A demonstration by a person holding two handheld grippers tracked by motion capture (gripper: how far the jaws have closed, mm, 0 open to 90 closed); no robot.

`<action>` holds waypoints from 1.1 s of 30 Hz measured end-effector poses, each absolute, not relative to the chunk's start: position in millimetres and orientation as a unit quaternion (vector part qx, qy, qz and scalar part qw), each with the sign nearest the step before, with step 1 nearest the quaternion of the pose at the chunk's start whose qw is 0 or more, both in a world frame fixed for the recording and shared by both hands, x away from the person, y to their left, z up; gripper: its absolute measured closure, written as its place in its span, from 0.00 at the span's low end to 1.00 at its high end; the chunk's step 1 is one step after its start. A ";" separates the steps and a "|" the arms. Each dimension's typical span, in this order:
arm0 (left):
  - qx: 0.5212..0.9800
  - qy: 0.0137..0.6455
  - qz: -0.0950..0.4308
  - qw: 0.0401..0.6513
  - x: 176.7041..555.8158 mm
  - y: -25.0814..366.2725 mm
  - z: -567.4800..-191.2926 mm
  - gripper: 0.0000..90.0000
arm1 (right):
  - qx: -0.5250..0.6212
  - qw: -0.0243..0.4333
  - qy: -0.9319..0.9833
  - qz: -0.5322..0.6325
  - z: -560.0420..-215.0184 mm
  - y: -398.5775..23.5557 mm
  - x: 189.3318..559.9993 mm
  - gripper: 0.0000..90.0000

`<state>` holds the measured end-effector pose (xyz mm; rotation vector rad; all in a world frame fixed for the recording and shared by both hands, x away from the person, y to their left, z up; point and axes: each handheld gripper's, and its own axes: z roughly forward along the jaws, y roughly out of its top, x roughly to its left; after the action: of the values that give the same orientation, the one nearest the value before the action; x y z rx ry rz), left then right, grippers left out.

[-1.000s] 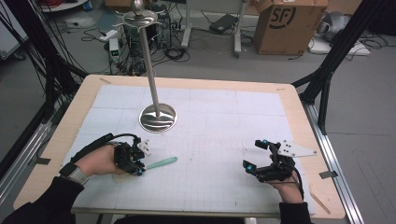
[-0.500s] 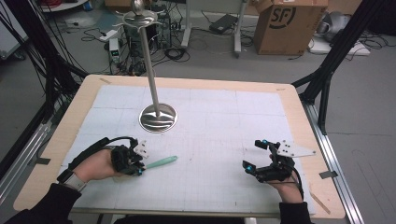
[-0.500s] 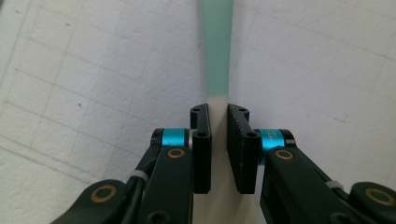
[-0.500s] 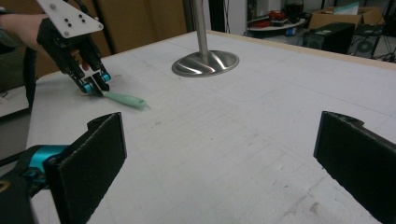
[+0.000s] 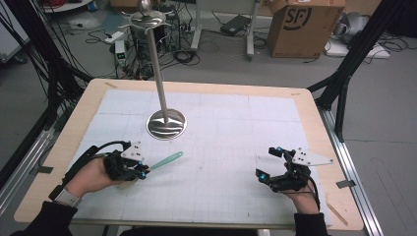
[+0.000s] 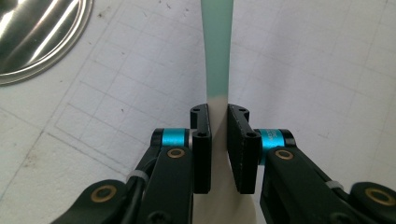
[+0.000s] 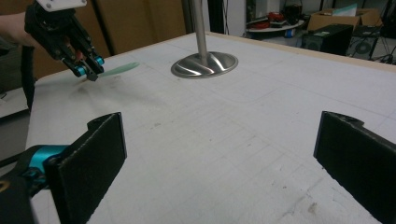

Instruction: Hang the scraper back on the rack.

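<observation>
My left fingers (image 6: 218, 116) are clenched on the pale end of a long, flat mint-green spatula (image 6: 217, 51); in the left gripper view the two black pads press on it from either side where the green fades to off-white. Its long axis runs straight out from my fingertips, so the free end points directly away from that hand. In the high view the spatula (image 5: 166, 160) sticks out of my left fingers (image 5: 142, 169) toward the middle of the bench (image 5: 314, 105), slanting a little away from me, with its tip aimed roughly past the round steel base of the metal stand (image 5: 167, 124), which sits beyond and slightly to the far side of my fingertips, well apart from the tip. From the right gripper view the spatula (image 7: 119, 69) looks nearly level and lifted just off the white gridded mat (image 7: 243, 121). My right fingers (image 5: 271, 164) are released, spread wide with nothing between them, held low over the mat on the other side of the bench, well apart from the spatula. Beyond the far edge of the bench, off past my right fingertips, stands a cardboard box (image 5: 302, 24) printed with "SF" in dark letters.
</observation>
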<state>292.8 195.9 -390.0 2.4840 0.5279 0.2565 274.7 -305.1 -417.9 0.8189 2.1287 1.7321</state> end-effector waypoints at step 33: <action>0.819 0.300 0.120 0.475 296.8 246.4 -357.1 0.90 | 0.283 0.141 0.735 0.600 -417.8 -306.2 275.0 0.02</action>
<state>296.8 246.4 -357.1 2.0018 0.7333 0.2939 275.0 -306.2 -417.8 0.8165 2.1235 1.7313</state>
